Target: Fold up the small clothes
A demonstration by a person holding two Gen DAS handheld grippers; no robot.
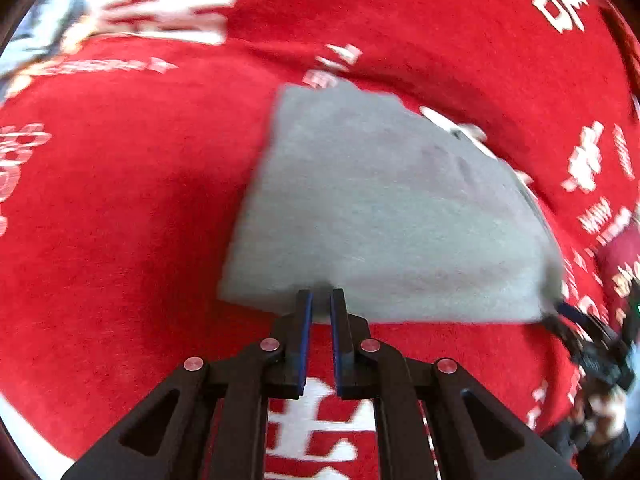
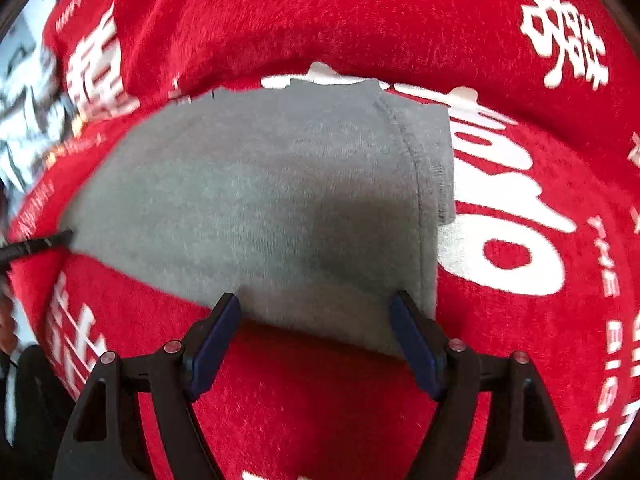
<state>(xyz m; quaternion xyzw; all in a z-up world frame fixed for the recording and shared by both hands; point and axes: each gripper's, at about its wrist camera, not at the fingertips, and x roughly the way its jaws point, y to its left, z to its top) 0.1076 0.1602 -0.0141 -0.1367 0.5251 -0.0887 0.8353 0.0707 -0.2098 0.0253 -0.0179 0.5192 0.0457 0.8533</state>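
A small grey garment lies folded on a red cloth with white lettering. In the left wrist view my left gripper sits at the garment's near edge with its jaws nearly together; I cannot tell whether cloth is pinched between them. My right gripper shows at the garment's right corner. In the right wrist view the grey garment fills the middle, its stitched hem on the right. My right gripper is open wide, its fingers astride the garment's near edge. The left gripper's tip touches the garment's left corner.
The red cloth with large white characters covers the whole surface in both views. A pale, cluttered area shows beyond its far left edge. A dark red item lies at the right edge of the left wrist view.
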